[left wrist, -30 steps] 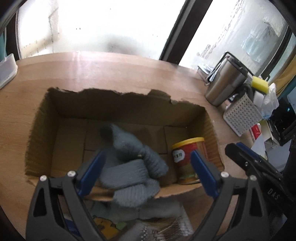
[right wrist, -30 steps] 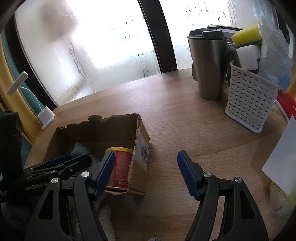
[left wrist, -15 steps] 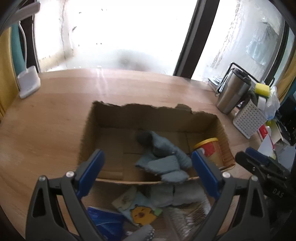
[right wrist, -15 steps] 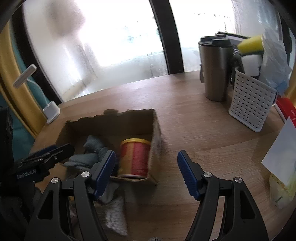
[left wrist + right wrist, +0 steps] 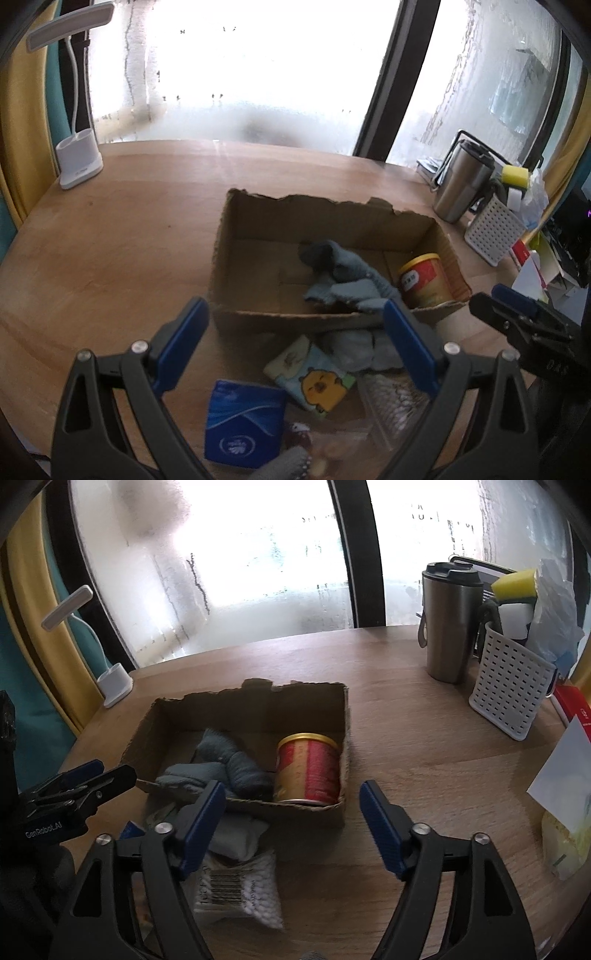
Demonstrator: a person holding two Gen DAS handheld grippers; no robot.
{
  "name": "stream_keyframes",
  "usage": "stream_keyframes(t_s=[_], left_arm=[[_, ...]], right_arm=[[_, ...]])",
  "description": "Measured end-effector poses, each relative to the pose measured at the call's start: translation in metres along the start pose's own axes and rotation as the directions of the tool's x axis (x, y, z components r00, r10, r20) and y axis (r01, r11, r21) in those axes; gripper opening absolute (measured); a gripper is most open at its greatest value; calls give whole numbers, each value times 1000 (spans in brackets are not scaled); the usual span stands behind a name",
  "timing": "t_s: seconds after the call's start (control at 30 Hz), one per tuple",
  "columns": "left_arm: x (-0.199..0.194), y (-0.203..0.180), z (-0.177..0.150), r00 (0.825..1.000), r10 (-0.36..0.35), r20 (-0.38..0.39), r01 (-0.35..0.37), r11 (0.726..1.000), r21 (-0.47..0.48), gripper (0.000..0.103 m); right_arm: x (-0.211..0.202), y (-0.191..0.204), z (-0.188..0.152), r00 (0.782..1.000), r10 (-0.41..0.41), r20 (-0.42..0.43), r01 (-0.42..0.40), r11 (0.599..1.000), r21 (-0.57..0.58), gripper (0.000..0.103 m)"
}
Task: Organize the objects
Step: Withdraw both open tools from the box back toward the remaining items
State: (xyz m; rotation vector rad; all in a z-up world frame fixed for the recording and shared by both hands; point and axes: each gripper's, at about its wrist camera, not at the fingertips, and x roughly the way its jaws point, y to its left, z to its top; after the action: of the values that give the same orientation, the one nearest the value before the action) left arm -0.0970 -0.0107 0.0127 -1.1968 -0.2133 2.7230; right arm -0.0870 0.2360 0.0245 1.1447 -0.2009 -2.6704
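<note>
1. Two grippers hang over a wooden table (image 5: 110, 229), both with nothing between their blue pads.
2. Left gripper (image 5: 295, 339): jaws wide apart, above the near wall of the cardboard box (image 5: 280, 317) and the loose items in front of it.
3. Right gripper (image 5: 293, 823): jaws opening, empty, over the box's near right corner and bare wood.
4. The box has ragged, torn top edges and stands open. Inside lie grey socks (image 5: 343, 280) in the middle and a red can (image 5: 308, 771) upright against the right wall; the left part of the floor is bare.
5. In front of the box: a blue packet (image 5: 243, 424), a cartoon pouch (image 5: 314, 376), more grey fabric (image 5: 236, 836) and a white barcoded packet (image 5: 240, 890), close together.
6. Open wood lies left of the box and between the box and a steel tumbler (image 5: 450, 624) and white basket (image 5: 509, 690) at the far right.
</note>
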Motion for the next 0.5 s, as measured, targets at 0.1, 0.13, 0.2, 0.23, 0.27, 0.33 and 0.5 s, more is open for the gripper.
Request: stream_keyframes(t_s=[0.1,0.13,0.2,0.23,0.27,0.33,0.5], left_arm=[[-1,1,-4,1000,-2,1,2,1000,2,97],[-3,2,-5,1000,-5,2,5,1000,3,97],[-6,2,-8,1000,-9,5,9,1000,10,97],[-7,3,-10,1000,-10,8,10,1000,13,97],[-8,3,-10,1000,-11,8,11,1000,14,97],[-10,4,-13,1000,-15,8,15,1000,15,97],[-13,7,-23,1000,-14,0,14,1000,26,97]], right_arm=[[-3,5,-3,1000,-3,4,3,1000,-9,80],[-3,6,-5,1000,-6,4,6,1000,-10,80],[-5,8,-7,1000,-8,3,8,1000,-11,80],[-6,9,-9,1000,-11,4,11,1000,-11,80],[-7,10,-11,1000,-12,4,12,1000,-10,80],[-8,12,-14,1000,-16,2,16,1000,-8,80],[-11,16,-22,1000,-19,-1,19,1000,-7,80]])
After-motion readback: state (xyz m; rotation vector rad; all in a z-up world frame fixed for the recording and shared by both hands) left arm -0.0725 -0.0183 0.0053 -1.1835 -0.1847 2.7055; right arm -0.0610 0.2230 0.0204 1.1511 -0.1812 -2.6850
